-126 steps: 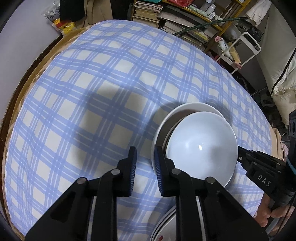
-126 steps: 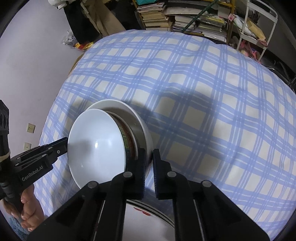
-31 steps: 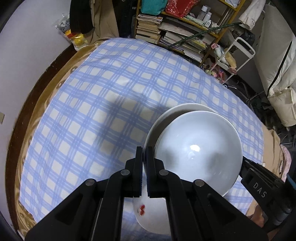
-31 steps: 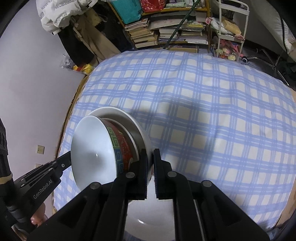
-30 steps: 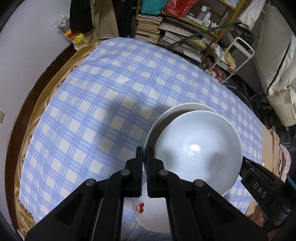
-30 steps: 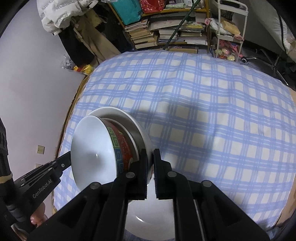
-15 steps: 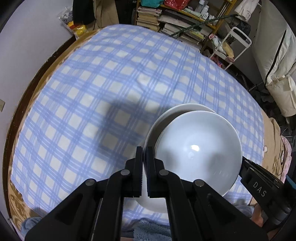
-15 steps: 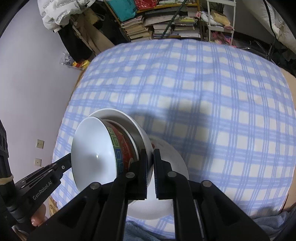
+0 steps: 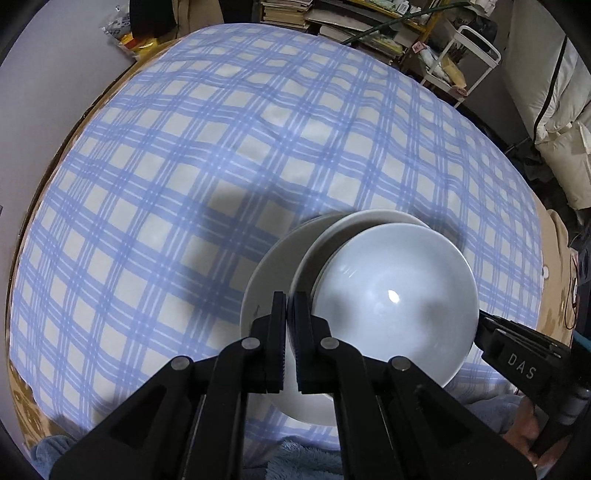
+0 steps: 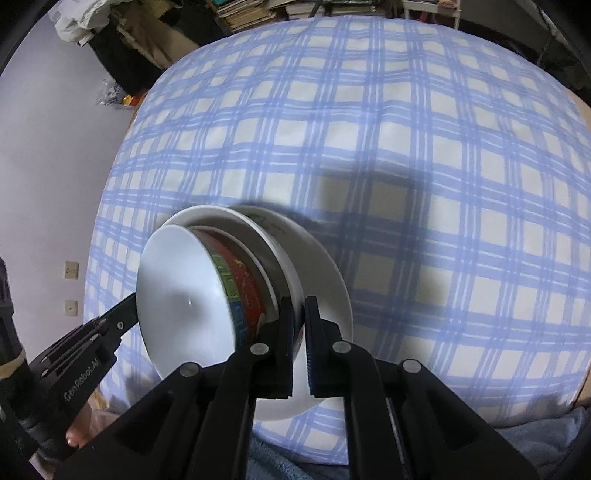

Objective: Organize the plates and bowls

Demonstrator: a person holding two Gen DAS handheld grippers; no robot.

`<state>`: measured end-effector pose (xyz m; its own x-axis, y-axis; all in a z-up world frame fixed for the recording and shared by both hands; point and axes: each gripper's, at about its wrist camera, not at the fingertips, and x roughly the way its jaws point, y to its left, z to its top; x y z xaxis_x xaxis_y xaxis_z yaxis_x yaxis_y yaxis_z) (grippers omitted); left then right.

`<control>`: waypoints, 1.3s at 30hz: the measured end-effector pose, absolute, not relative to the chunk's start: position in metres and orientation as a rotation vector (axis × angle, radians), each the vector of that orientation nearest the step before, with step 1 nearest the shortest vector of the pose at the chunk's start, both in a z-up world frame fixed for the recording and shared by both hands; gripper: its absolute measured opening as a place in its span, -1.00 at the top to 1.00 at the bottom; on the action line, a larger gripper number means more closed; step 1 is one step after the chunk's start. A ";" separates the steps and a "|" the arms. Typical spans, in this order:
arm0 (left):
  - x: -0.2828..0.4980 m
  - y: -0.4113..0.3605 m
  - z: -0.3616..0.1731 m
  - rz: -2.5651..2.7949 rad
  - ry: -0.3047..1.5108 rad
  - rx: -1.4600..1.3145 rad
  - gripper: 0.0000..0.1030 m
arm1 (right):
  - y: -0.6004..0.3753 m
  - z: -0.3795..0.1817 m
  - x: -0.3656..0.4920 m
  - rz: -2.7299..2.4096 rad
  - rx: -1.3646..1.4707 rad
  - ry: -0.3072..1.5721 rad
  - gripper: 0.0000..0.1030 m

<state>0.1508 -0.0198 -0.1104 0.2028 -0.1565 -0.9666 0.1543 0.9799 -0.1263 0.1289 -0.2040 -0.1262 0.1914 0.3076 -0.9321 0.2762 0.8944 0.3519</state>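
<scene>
A white bowl (image 9: 395, 302) with a red patterned outside (image 10: 243, 280) sits stacked in a white plate (image 9: 369, 218). My left gripper (image 9: 290, 299) pinches that plate's left rim, and its jaws are opening slightly with the rim still between them. My right gripper (image 10: 299, 306) is shut on the opposite rim (image 10: 291, 266). Each gripper shows at the edge of the other view: the right gripper (image 9: 517, 354) and the left gripper (image 10: 110, 325). Just under the stack, a larger white plate (image 9: 258, 295) lies on the checked cloth.
The blue-and-white checked cloth (image 9: 184, 166) covers the round table, whose near edge is close below the plates. Bookshelves (image 9: 351, 22) and a white cart (image 9: 465, 55) stand beyond the far edge. A wall (image 10: 55, 166) runs along the left.
Both grippers have come down with the stack, which now hangs low over the large plate near the table's front edge. At the earliest frame the left gripper was open beside the plate.
</scene>
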 end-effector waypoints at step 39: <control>0.026 0.005 0.029 0.044 0.677 0.197 -0.34 | -0.223 0.031 0.023 0.119 0.314 0.757 -0.85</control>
<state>0.0257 0.0048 0.0288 0.7793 0.1044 -0.6179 0.0234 0.9805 0.1951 0.0225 -0.2225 0.0311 0.7226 0.2184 -0.6559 0.0064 0.9466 0.3223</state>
